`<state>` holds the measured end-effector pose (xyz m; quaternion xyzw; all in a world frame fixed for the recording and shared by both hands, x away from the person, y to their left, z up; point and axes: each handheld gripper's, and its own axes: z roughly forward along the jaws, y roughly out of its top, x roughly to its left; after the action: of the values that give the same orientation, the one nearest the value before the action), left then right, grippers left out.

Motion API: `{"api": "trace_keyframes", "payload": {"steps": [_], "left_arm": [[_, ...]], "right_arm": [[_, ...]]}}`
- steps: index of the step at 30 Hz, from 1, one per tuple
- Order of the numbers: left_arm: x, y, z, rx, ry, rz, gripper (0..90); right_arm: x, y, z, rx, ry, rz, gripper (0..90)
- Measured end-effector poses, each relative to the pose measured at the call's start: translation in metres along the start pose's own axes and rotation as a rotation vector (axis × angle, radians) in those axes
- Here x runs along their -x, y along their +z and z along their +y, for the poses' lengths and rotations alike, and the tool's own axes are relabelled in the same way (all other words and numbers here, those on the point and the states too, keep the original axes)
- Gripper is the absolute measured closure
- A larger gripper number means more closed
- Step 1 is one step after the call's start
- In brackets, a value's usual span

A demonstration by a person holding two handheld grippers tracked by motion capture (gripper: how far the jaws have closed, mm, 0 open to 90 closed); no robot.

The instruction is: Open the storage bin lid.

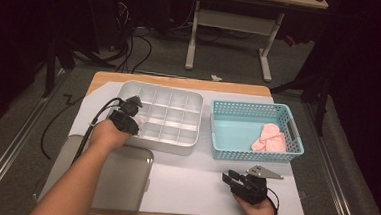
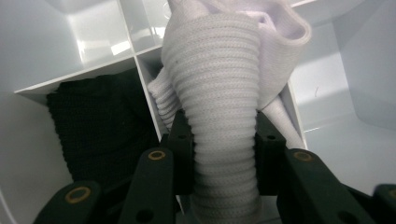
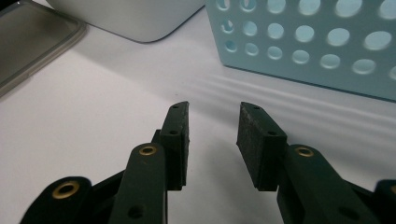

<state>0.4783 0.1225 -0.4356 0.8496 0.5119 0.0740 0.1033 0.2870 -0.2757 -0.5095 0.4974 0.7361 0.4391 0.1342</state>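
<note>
A white ribbed sock (image 2: 219,70) stands between the jaws of my left gripper (image 2: 224,130), and both pads touch its sides. It hangs over a divider of the white compartment tray (image 1: 179,99), whose left edge my left gripper (image 1: 128,114) hovers at. Something black and knitted (image 2: 98,126) lies in the cell to the left. My right gripper (image 1: 233,179) rests low over the white mat near the front edge, and in its own view the right gripper (image 3: 214,126) has its jaws apart with nothing between them.
A light blue perforated basket (image 1: 258,109) stands right of the tray with a pink cloth (image 1: 270,138) inside. A grey lid (image 1: 119,178) lies at the front left. The basket wall (image 3: 303,42) and lid corner (image 3: 32,42) lie ahead of my right gripper.
</note>
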Motion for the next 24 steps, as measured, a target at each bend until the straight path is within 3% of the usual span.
{"api": "trace_keyframes", "payload": {"steps": [24], "left_arm": [[-0.007,-0.023,-0.003,0.042,-0.025,-0.004,56.0]], "right_arm": [[0.0,0.001,0.001,-0.011,-0.001,-0.001,63.6]]}}
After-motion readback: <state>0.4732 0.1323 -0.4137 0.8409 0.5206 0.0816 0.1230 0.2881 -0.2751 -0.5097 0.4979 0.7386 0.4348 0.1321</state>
